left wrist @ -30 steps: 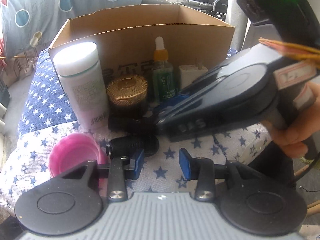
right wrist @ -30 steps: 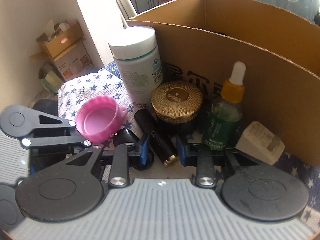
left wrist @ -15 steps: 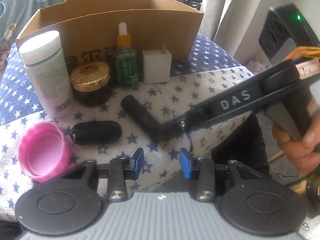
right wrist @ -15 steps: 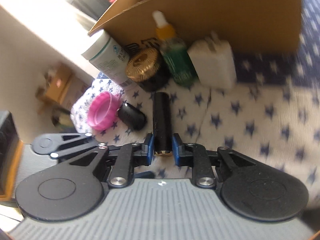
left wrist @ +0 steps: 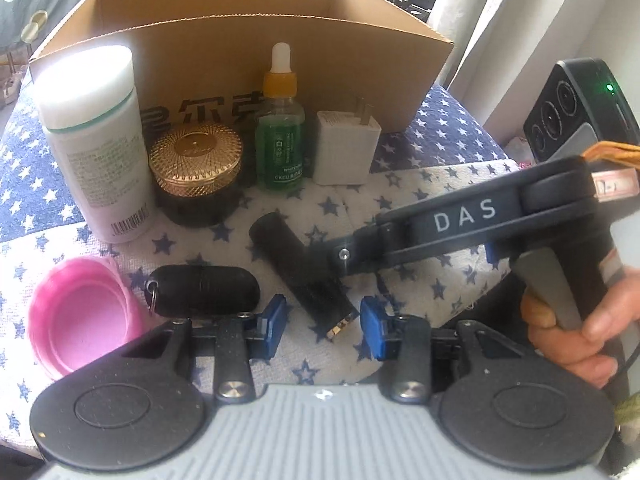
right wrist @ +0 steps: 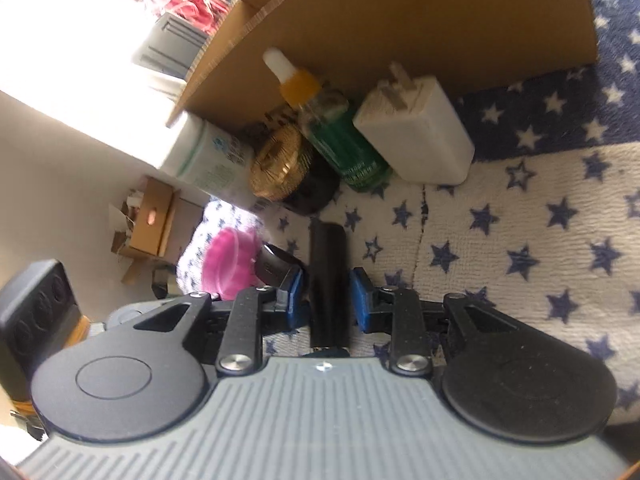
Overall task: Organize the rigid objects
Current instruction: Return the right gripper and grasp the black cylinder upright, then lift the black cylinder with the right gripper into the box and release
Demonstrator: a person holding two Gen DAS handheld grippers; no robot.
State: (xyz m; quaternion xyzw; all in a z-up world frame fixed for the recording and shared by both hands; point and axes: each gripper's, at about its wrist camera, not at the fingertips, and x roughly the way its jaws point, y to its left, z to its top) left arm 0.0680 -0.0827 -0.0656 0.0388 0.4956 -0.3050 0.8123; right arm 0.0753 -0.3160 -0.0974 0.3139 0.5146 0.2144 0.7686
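Currently the black tube [right wrist: 328, 280] is seen lying on the star-print cloth [right wrist: 520, 240], lower centre of the right wrist view, between the blue pads of the right tool [right wrist: 326, 294]; its jaws were just opened a little, with small gaps visible on both sides. The left tool [left wrist: 322, 326] is held spread and empty near the tube's gold end. The cardboard box [left wrist: 240, 32] is seen at the upper frame.

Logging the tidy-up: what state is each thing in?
Right claw: just opening, around black tube
Black tube: lying flat
Left claw: open, empty
White bottle: upright, capped
Gold jar: lid on
Dropper bottle: upright, capped
Charger: prongs up
Pink cap: hollow up
Cardboard box: open-topped
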